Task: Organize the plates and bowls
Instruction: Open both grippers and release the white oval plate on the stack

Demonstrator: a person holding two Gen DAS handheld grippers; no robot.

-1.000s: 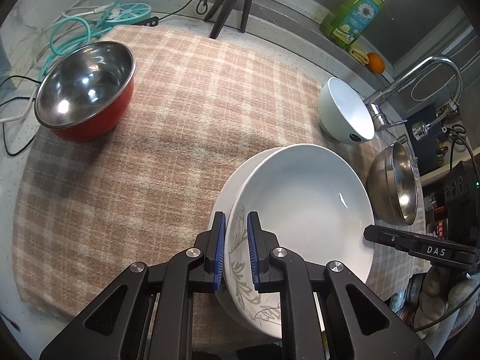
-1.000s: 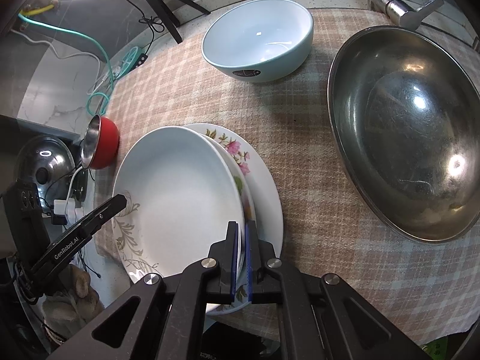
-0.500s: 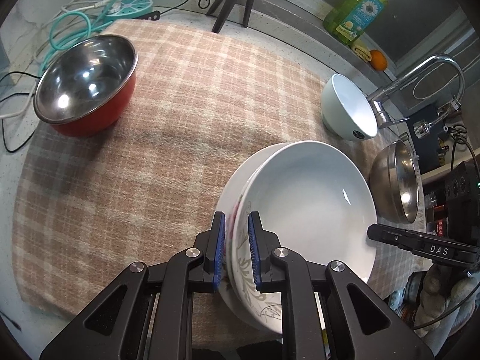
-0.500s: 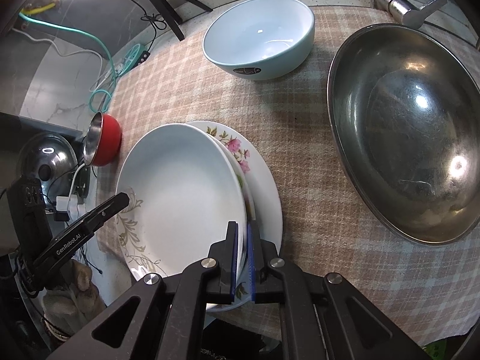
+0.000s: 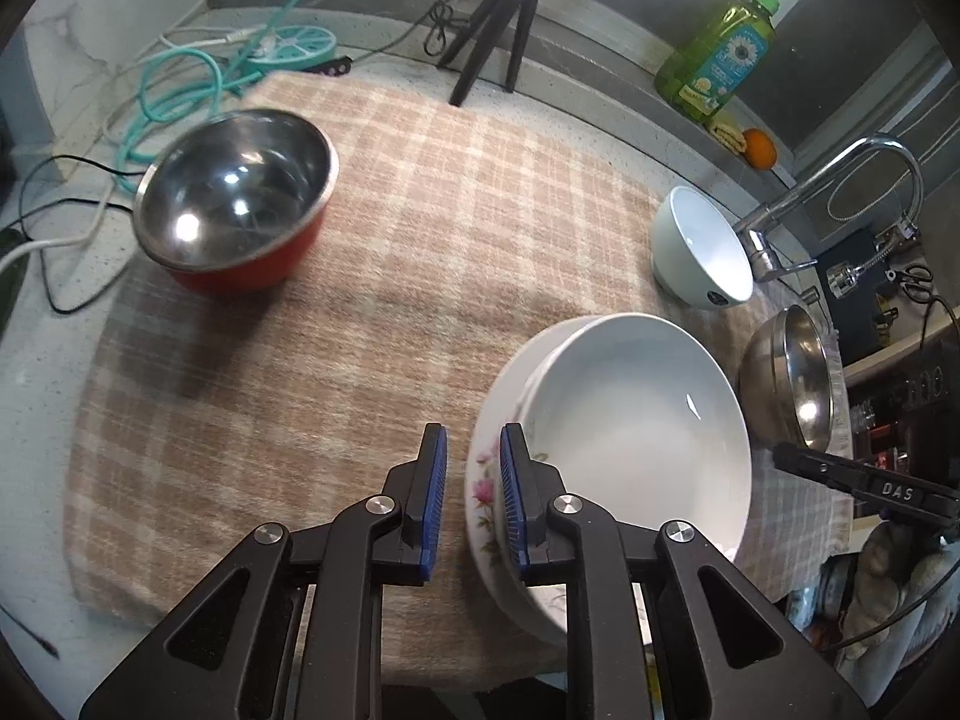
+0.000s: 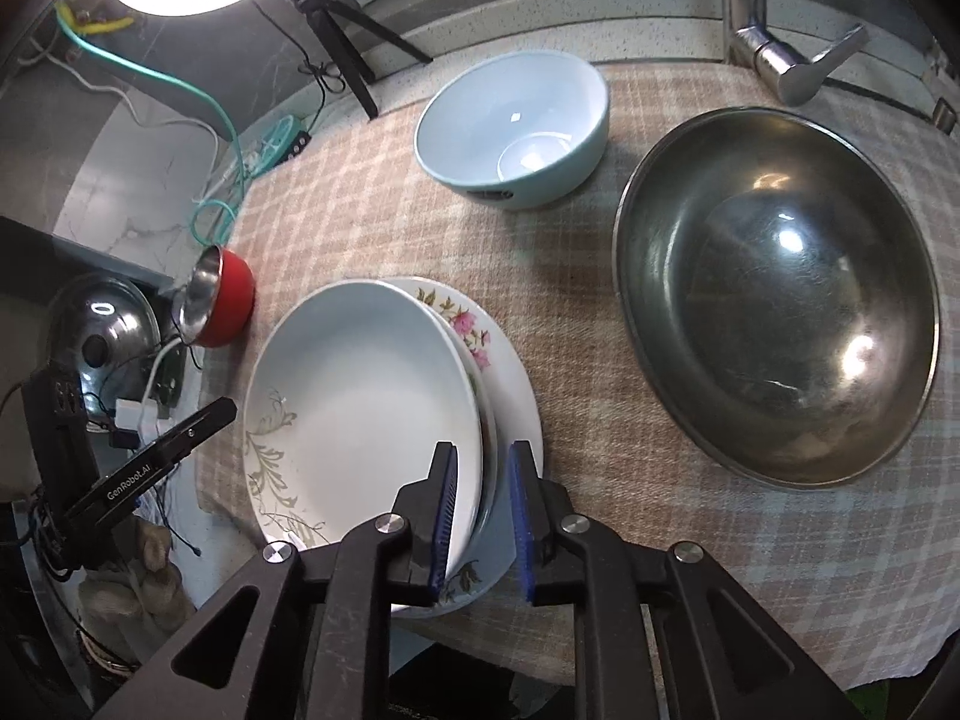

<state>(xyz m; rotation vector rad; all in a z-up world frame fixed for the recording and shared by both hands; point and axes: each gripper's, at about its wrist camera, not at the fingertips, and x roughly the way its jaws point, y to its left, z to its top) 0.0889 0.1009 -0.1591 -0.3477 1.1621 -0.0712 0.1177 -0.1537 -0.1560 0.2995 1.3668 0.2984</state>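
A white deep plate (image 5: 636, 420) with a grey leaf pattern rests on a flowered plate (image 5: 483, 492) on the plaid cloth (image 5: 420, 240). My left gripper (image 5: 473, 438) stands over the stack's left rim. Its jaws are opening, and the flowered rim shows in the gap without being pressed. In the right wrist view the white plate (image 6: 360, 396) lies on the flowered plate (image 6: 474, 330). My right gripper (image 6: 483, 453) straddles their near rims, jaws opening, with gaps at both pads.
A red steel-lined bowl (image 5: 234, 198) stands at the far left. A light blue bowl (image 6: 516, 126) and a large steel bowl (image 6: 774, 294) stand to the right, by the faucet (image 5: 840, 180). A tripod (image 5: 498, 18), cables and a soap bottle (image 5: 720, 54) line the back.
Both grippers were shut on the white plate's rim and have let go, their jaws spreading. Both have drawn back and up a little. The white plate now lies on the flowered plate.
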